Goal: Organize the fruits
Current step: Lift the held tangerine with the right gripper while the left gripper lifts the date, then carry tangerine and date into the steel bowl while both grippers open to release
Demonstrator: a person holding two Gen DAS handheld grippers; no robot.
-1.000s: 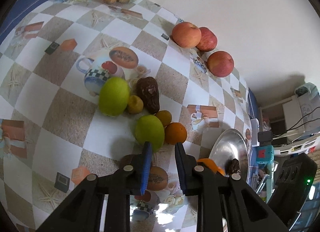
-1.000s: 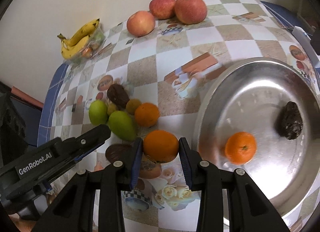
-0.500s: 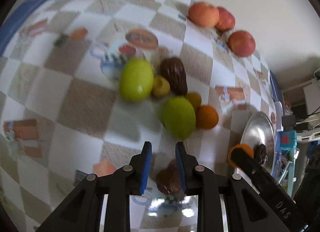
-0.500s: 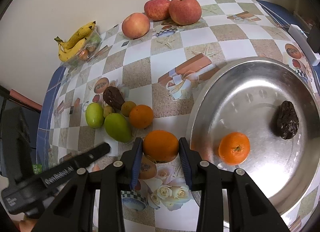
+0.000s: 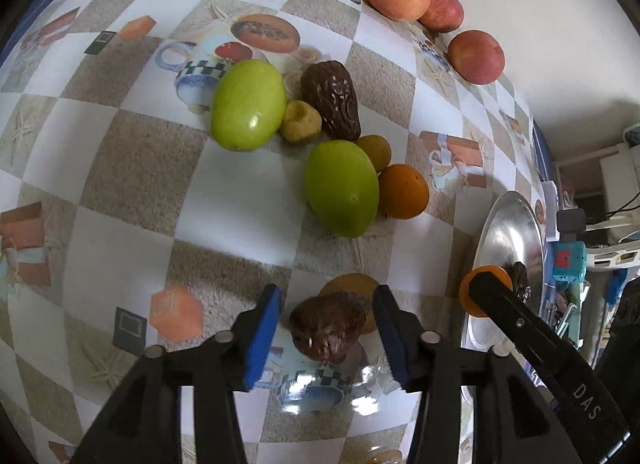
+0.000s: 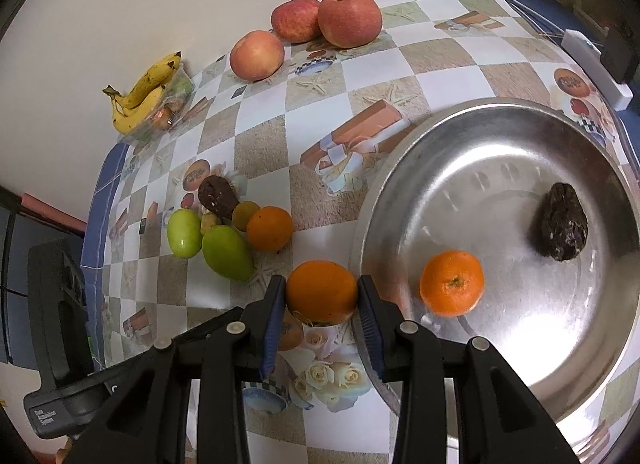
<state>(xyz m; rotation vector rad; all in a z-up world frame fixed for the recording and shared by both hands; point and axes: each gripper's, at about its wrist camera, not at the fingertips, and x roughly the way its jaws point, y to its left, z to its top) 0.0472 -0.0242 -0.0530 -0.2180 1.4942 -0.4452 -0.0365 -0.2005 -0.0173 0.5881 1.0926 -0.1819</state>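
Observation:
My right gripper (image 6: 322,314) is shut on an orange (image 6: 321,291) and holds it just left of the steel bowl (image 6: 384,192). The bowl holds a mandarin (image 6: 452,283) and a dark wrinkled fruit (image 6: 564,227). My left gripper (image 5: 326,330) is open, its fingers on either side of a dark brown wrinkled fruit (image 5: 327,330) on the tablecloth, not touching it. Ahead lie two green fruits (image 5: 249,105) (image 5: 342,188), a small orange (image 5: 403,191), two small yellow fruits (image 5: 300,122) and another dark fruit (image 5: 330,98).
Three apples (image 6: 347,17) sit by the far wall. Bananas (image 6: 144,92) lie on a clear tub at the back left. A white strip (image 6: 598,66) lies at the table's right edge. The right gripper's arm (image 5: 532,338) crosses the left wrist view.
My left gripper has opened and moved down around the dark wrinkled fruit. My right gripper has carried the orange slightly nearer the bowl.

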